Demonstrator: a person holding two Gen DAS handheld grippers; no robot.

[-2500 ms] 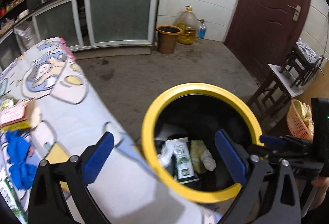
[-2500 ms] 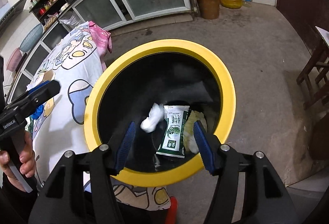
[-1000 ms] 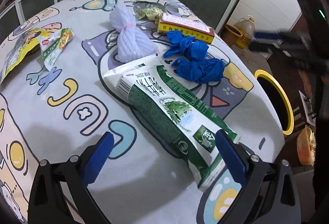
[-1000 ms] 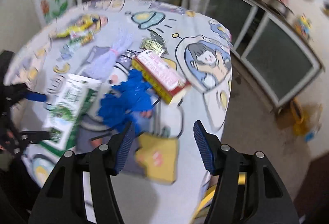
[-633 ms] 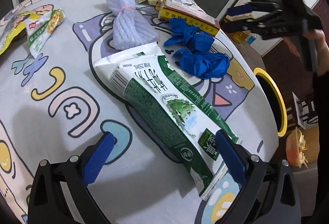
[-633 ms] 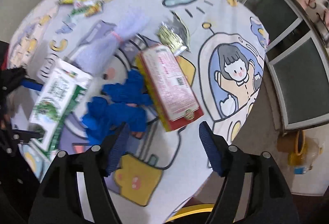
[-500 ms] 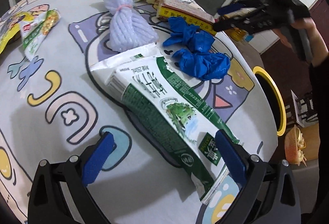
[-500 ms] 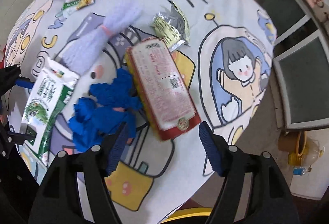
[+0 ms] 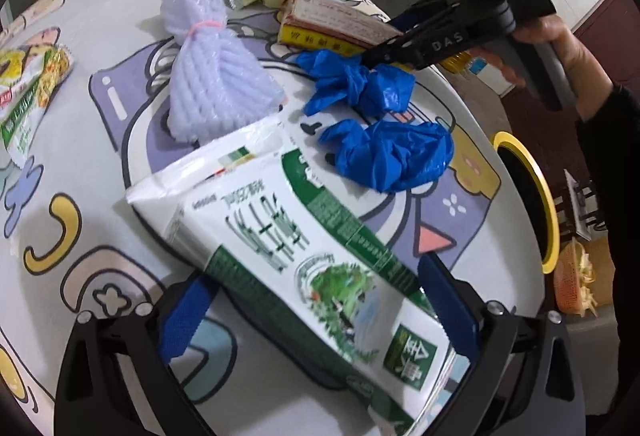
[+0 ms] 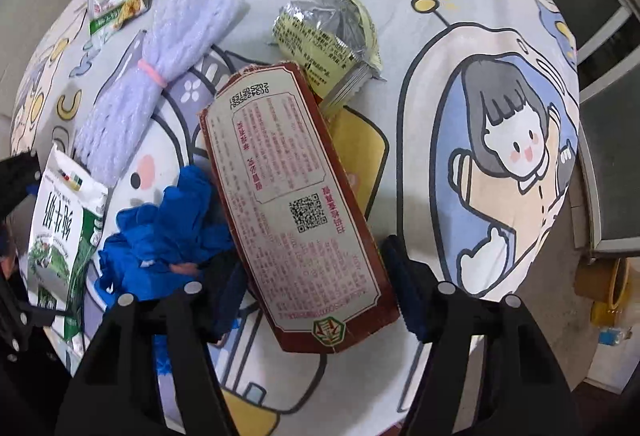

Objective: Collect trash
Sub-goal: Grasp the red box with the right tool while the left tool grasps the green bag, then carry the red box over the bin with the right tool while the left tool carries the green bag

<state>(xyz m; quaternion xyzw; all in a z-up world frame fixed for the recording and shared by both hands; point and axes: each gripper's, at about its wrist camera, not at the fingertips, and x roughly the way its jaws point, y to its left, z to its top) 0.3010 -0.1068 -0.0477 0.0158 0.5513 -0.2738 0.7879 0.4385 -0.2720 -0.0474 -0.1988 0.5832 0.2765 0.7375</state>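
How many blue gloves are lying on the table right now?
2, both crumpled. One blue glove lies beside the red and yellow box, under the right gripper's tip. The other blue glove lies nearer the green and white pouch. More could be hidden underneath.

Hidden and cut-off parts

The green milk pouch (image 9: 304,256) is cut by the bottom edge; the right pad (image 10: 404,288) is blurred.

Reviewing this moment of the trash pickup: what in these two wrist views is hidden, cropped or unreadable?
- Yellow-rimmed bin: left wrist view shows only its rim; contents unseen.
- Right gripper: its left pad is lost in dark blur beside the red box; contact unclear.
- Milk carton: near end blurred, cropped by the left gripper frame.
- Blue gloves: partly hidden under the right gripper's finger.
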